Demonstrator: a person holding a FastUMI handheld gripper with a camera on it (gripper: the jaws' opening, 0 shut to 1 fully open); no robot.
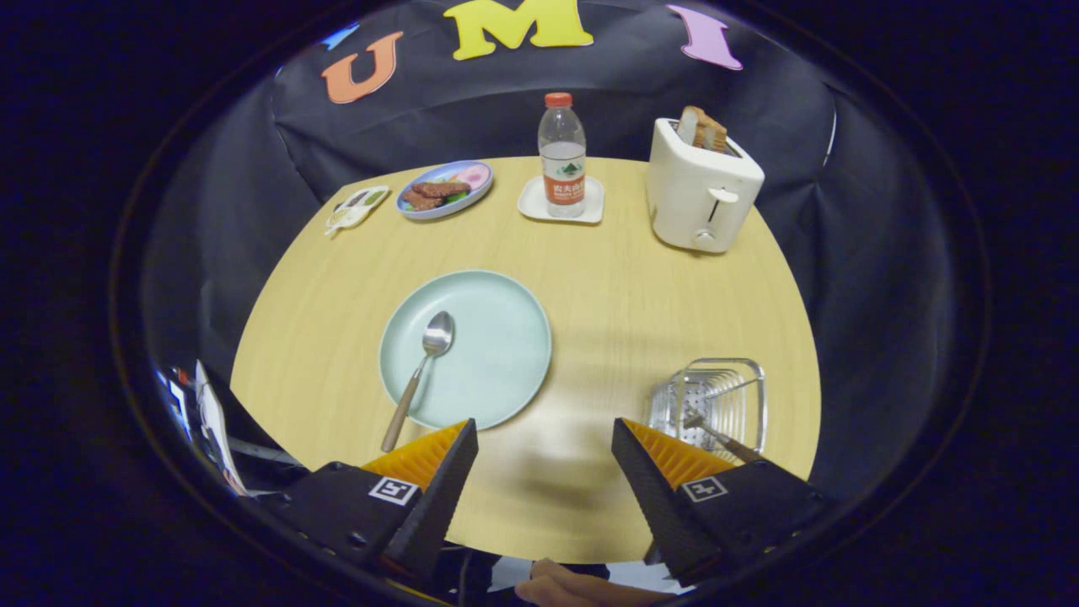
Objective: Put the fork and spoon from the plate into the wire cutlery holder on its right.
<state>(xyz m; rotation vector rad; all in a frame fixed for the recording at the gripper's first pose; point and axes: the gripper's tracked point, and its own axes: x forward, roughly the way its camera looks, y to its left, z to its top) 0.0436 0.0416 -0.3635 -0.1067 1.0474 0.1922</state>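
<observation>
A pale green plate point(497, 354) lies on the wooden table just beyond my left finger. A spoon point(419, 375) with a metal bowl and wooden handle rests on its left side, the handle reaching over the rim towards my left finger. The wire cutlery holder point(716, 403) stands to the plate's right, just beyond my right finger. The fork point(716, 432) stands inside it, leaning, its wooden handle pointing towards my right finger. My gripper point(544, 438) hovers above the table's near edge, open, with nothing between its fingers.
A white toaster point(700, 190) with bread slices stands at the far right. A water bottle point(562, 156) on a white coaster, a blue plate of food point(444, 190) and a small dish point(356, 207) line the far edge. A hand point(573, 590) is below the fingers.
</observation>
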